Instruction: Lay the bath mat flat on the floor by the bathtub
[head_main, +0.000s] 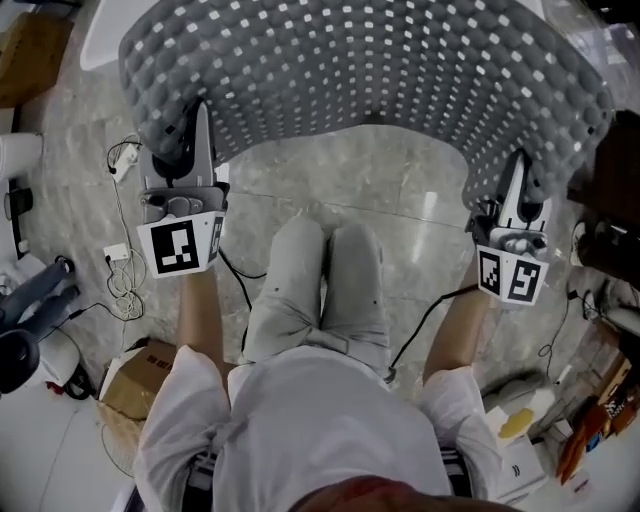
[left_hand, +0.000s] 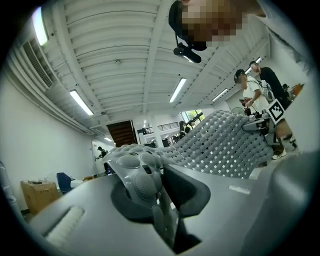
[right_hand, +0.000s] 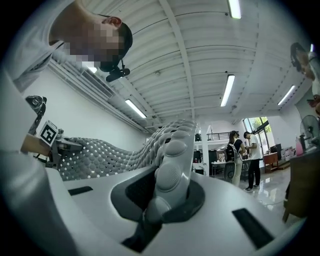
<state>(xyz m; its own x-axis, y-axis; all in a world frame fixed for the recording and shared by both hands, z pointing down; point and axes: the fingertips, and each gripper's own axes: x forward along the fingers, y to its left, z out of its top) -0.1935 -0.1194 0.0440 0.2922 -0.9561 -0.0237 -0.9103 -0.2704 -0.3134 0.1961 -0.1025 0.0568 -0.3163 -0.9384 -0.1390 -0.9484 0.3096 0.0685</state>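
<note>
Stretching between both grippers, the grey perforated bath mat (head_main: 370, 70) is hanging above the marble floor (head_main: 380, 185), its long axis running left to right and its far edge pointing away from the person. The left gripper (head_main: 192, 135) is pinching its near left corner, and the right gripper (head_main: 520, 170) is clamping the near right corner.

The bath mat (head_main: 370, 60) is a grey rubbery sheet, knobbly all over and pierced by a regular grid of small square holes. It is up in the air, spread wide from ten o'clock round to two o'clock, clear of the pale stone floor (head_main: 380, 190). Its two near corners, at nine and three o'clock, are pinched and bunched, and the near edge arches up between them.
</note>
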